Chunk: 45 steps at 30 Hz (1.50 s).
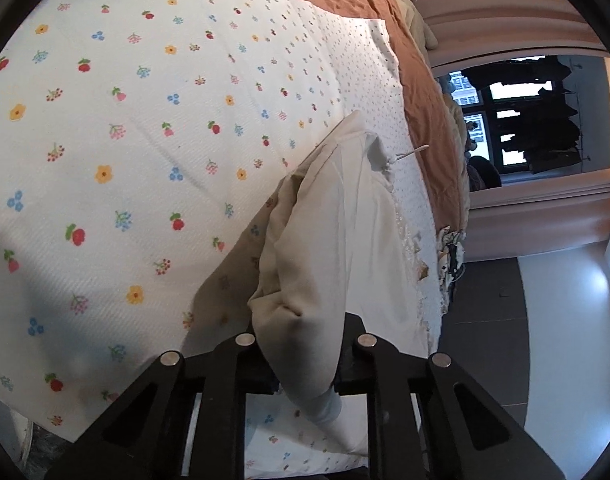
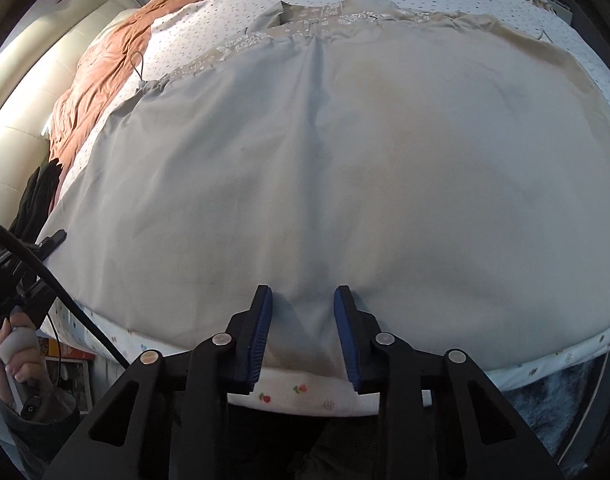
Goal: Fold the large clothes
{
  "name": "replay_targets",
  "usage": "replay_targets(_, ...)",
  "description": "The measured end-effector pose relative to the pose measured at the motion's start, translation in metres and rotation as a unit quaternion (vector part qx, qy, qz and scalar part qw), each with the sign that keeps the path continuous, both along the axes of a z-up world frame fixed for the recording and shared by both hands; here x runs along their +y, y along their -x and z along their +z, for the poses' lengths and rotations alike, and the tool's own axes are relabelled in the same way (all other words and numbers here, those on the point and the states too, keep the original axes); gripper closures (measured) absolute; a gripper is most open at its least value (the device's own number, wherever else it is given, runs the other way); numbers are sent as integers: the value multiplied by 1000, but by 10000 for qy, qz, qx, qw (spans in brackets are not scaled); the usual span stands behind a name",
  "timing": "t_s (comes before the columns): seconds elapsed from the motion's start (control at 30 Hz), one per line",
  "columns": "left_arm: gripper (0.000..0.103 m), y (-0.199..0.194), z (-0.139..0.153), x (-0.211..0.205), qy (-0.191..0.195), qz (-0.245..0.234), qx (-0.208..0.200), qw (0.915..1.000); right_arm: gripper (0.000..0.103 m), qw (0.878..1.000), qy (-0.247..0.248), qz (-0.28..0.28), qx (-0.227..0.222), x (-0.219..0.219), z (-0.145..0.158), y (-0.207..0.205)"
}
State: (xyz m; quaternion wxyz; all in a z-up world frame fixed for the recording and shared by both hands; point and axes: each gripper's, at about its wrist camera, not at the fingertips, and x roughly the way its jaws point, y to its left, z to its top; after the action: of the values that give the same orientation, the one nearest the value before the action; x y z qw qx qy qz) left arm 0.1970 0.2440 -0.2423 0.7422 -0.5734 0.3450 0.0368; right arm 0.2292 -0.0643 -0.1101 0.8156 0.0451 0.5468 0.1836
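The left gripper (image 1: 305,364) pinches a lifted fold of the pale garment (image 1: 345,232) near the bed's edge. The right gripper (image 2: 303,336), jaws partly apart, straddles its hem (image 2: 305,344) unpinched; the cloth lies spread over the floral sheet (image 1: 125,120).

Matt cream cloth garment (image 2: 345,168) on a textured woven floral bedspread (image 1: 125,140); ribbed blue fingers (image 2: 261,336).

text: none legible | labels: none | numbers: none
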Motion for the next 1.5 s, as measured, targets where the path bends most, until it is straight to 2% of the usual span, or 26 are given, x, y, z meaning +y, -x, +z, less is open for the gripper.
replay_targets(0.2, 87, -6, 22, 0, 373, -121, -586, 9975, 82, 9989, -386, -124, 222, -7, -6, -15)
replay_targets(0.43, 87, -26, 69, -21, 634, -512, -1324, 9878, 82, 9968, -650, -199, 421, -16, -12, -24)
replay_targets(0.83, 87, -69, 143, -77, 707, -1214, -1998, 9697, 82, 9932, -1010, -144, 569, -31, -17, -16)
replay_targets(1.0, 87, -92, 165, -104, 687, -1486, -2113, 9636, 82, 9907, -1209, 52, 621, -38, -18, -13)
replay_targets(1.13, 87, -111, 178, -131, 753, -1693, -2171, 9584, 82, 9844, -1628, 47, 666, -58, -12, -19)
replay_targets(1.37, 87, -147, 193, -181, 845, -2012, -2120, 9526, 82, 9776, -2050, -480, 63, -135, 16, -28)
replay_targets(1.5, 87, -173, 194, -214, 872, -2229, -2017, 9498, 82, 9721, -2163, -898, -117, -183, 17, -30)
